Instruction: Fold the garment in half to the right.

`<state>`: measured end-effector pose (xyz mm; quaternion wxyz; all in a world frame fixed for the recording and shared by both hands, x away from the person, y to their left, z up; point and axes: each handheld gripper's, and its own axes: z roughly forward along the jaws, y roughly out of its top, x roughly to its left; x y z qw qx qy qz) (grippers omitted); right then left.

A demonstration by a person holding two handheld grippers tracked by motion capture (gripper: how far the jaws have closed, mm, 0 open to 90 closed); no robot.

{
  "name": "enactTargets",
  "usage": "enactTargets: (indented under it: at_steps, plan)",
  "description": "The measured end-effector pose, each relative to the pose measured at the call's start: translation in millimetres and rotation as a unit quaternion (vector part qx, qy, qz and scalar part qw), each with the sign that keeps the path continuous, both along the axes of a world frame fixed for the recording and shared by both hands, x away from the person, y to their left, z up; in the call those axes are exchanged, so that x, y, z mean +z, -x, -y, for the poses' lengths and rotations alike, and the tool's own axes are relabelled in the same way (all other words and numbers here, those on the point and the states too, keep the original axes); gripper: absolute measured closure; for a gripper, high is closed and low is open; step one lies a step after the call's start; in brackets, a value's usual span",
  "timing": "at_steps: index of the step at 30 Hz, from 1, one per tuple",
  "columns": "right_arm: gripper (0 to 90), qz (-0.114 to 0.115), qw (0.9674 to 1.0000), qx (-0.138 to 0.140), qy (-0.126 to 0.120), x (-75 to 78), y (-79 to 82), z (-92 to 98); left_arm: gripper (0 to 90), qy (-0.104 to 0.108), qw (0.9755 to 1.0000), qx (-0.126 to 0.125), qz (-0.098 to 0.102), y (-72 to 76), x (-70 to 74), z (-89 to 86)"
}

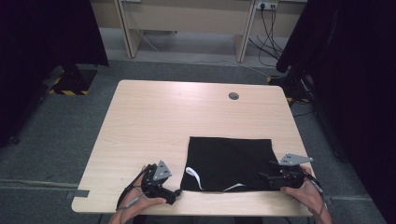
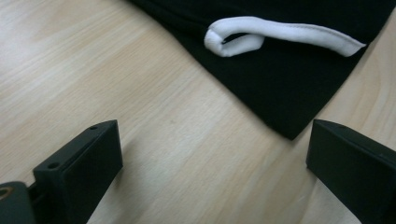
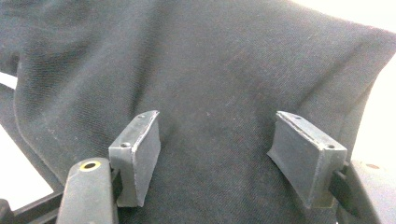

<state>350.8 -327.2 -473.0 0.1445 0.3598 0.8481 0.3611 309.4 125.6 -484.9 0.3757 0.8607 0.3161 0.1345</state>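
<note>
Black cloth [image 1: 229, 163], folded to a flat rectangle, lies on the pale wooden tabletop [image 1: 159, 121] toward the near edge, right of the middle, and I take it as my landmark. From the high view I have my left hand-held gripper [image 1: 173, 193] sitting at the cloth's near left corner and my right hand-held gripper [image 1: 264, 176] reaching in over its near right edge, one at each end, which I judge is the stance for lifting or folding it evenly. A white drawstring [image 1: 193, 177] curls on the cloth near its left edge, with a second white end [image 1: 233, 187] at the near hem, so this is probably a waistband side. In the left gripper view my jaws stand wide apart over bare wood, released, with the cloth's corner [image 2: 290, 133] lying between and just beyond them; the drawstring loop sits farther in on the fabric, clear of the bite. In the right gripper view my jaws are likewise spread and holding nothing, hanging over the cloth's woven surface, whose edge falls away at the right; I cannot tell whether the pads [image 3: 140, 156] touch the fabric.
</note>
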Motion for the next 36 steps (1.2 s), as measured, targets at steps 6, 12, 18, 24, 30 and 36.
enactTargets:
  at_steps: [6, 12, 18, 24, 30, 36]
  plan:
    - [33.1, -0.002, 1.0, -0.001, 0.003, 0.5, -0.4, -0.7, 2.7, 0.014, 0.9998, -0.014, -0.003, 5.6, 0.7, 13.0]
    - [33.0, -0.003, 1.0, -0.001, 0.002, 0.5, -0.2, -1.0, 2.6, 0.023, 0.9996, -0.018, -0.005, 2.3, 1.6, 31.7]
    - [32.9, -0.002, 1.0, -0.002, 0.003, 0.4, 0.0, -1.5, 2.6, 0.011, 0.9999, -0.004, -0.01, -6.1, 0.8, 49.6]
    - [32.9, -0.002, 1.0, -0.002, 0.003, 0.4, -0.1, -1.4, 5.1, 0.012, 0.9999, -0.001, -0.007, -15.5, 1.7, 60.4]
    - [32.9, -0.002, 1.0, -0.001, 0.002, 0.3, -0.3, -1.1, 44.7, 0.034, 0.9992, -0.02, 0.008, -19.5, 3.7, 64.8]
    - [33.0, -0.002, 1.0, -0.001, 0.002, 0.2, -0.3, -1.0, 70.8, 0.043, 0.9987, -0.027, 0.005, -22.3, 3.8, 65.9]
